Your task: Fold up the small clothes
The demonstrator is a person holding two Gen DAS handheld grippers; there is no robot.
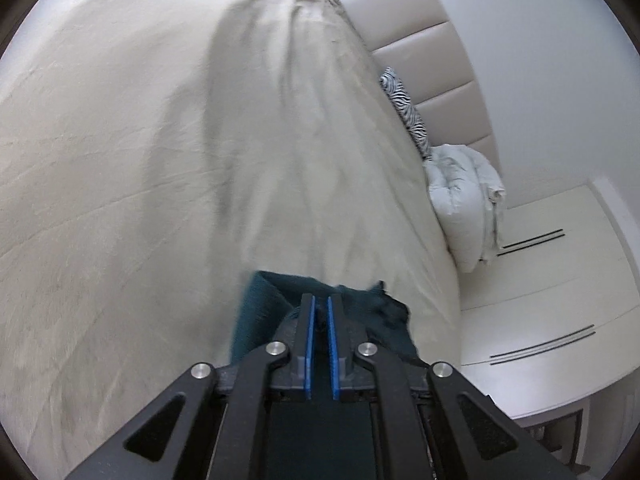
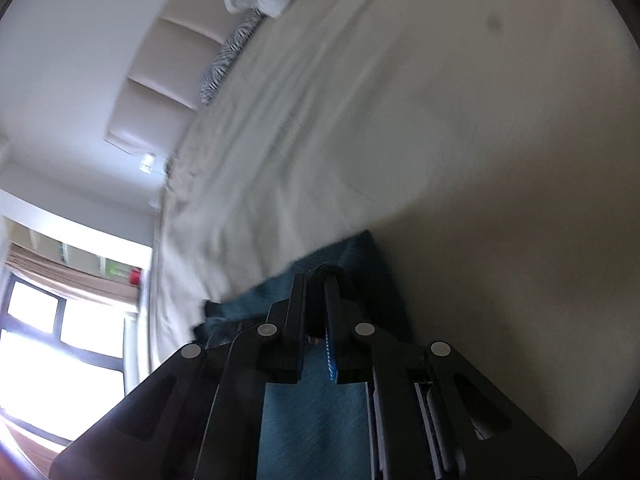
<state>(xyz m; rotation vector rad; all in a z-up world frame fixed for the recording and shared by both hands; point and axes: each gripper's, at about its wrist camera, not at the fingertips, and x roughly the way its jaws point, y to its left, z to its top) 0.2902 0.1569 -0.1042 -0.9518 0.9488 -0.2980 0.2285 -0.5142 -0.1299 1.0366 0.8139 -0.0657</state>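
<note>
teal garment (image 1: 260,312) is seen low in both frames over the beige bed (image 1: 120,160), pinched by the left hand-held gripper (image 1: 319,306) and, seemingly through the blur, the right hand-held gripper (image 2: 318,280). both edges should be kept level and taut, then lowered evenly.

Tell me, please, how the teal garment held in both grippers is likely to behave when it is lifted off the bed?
The teal garment probably hangs limp: it bunches and folds around the left gripper. It looks light and fuzzy, so it likely will not slip from the right gripper. Unheld edges should droop onto the bed.
</note>
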